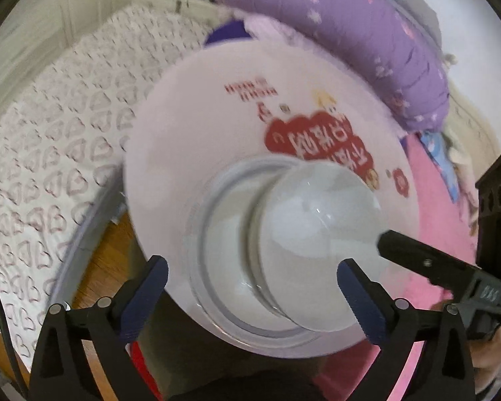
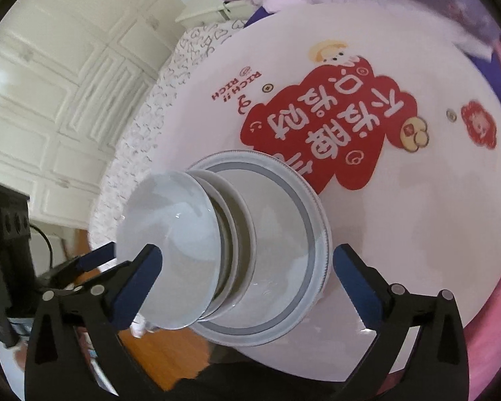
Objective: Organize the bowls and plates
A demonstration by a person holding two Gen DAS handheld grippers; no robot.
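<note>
A round white table [image 1: 190, 107] [image 2: 417, 217] with red printed lettering carries a grey-rimmed plate [image 1: 213, 220] [image 2: 304, 214]. White bowls [image 1: 317, 220] [image 2: 173, 244] are stacked on the plate. My left gripper [image 1: 250, 287] is open, its blue-padded fingers on either side of the stack's near edge. My right gripper [image 2: 247, 274] is open too, straddling the stack. In the left wrist view the right gripper's black finger [image 1: 417, 257] reaches the bowl's right edge. In the right wrist view the left gripper [image 2: 93, 264] shows at the bowl's left side.
A bed with a heart-print sheet [image 1: 50, 153] lies left of the table. A purple quilt [image 1: 367, 30] and a pink blanket [image 1: 431, 207] lie behind and to the right. White cabinet doors [image 2: 60, 100] stand at the back. A wooden floor [image 1: 100, 260] shows below.
</note>
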